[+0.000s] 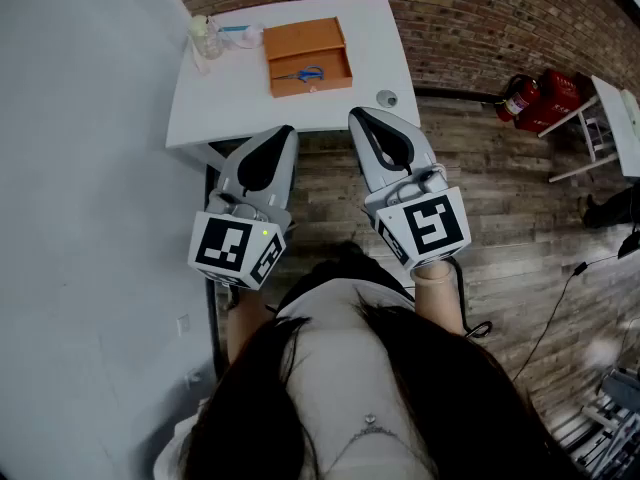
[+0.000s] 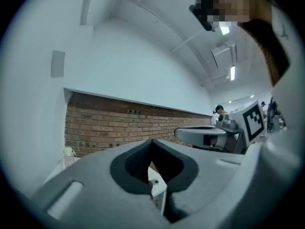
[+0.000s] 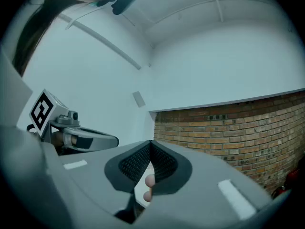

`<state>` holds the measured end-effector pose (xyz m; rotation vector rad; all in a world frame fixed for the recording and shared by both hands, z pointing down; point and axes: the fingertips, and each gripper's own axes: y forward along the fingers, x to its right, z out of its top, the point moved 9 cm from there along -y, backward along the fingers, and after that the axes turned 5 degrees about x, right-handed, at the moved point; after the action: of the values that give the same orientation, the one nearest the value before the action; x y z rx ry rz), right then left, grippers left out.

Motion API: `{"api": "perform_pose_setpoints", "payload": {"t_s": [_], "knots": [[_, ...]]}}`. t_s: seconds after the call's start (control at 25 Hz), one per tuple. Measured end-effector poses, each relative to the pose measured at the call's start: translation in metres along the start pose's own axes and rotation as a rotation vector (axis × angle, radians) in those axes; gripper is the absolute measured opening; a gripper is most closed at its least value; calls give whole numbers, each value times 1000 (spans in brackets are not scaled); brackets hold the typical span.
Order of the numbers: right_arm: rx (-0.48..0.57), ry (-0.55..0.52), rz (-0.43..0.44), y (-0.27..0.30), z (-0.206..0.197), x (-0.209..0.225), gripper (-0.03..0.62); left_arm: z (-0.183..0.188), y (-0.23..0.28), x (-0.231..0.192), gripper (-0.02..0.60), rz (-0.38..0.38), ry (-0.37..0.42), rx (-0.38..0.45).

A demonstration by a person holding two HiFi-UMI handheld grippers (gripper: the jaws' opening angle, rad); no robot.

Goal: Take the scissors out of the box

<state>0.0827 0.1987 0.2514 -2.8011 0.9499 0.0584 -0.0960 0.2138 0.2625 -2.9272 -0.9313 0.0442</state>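
blue-handled scissors (image 1: 300, 74) lie flat in the near half of an open orange box (image 1: 305, 36), which sits toward the back of a white table (image 1: 210, 98). the long axis of the scissors runs across the head view, roughly parallel to the near edge of the table. the handles are at the right end and the blades point left. the scissors lie well ahead of both sets of jaws and touch neither. they fall between the lines of the two grippers, nearer the line of the left one.

the left gripper (image 1: 287, 131) has its jaws pressed together with nothing between them. the right gripper (image 1: 356, 116) is likewise closed and empty. both are held side by side, tips at the near edge of the table.

a small round object (image 1: 387, 97) rests on the table to the right of the box, and a bottle (image 1: 205, 36) stands at the back left corner. red fire extinguishers (image 1: 530, 98) sit by the brick wall (image 1: 470, 18).
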Motion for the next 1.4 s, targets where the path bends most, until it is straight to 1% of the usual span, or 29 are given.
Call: {"api": "perform_pose_setpoints", "payload": {"t_s": [0.36,0.64,0.88,1.08,1.4], "knots": [[19,68,38,5,-6,32,6,-4,29,3,0,32,6,-6],[37,86,87,8,-11,52,6,-9,44,10,0,73,11,-9],[24,45,84,14,-18,65,6,-12,53,13,0,95,20,-25],[15,74,108,18,-21,71,6,-10,59,12,0,106,26,-26],[16,90,109,25,-26,81,6,-13,72,8,0,102,27,-40]]}}
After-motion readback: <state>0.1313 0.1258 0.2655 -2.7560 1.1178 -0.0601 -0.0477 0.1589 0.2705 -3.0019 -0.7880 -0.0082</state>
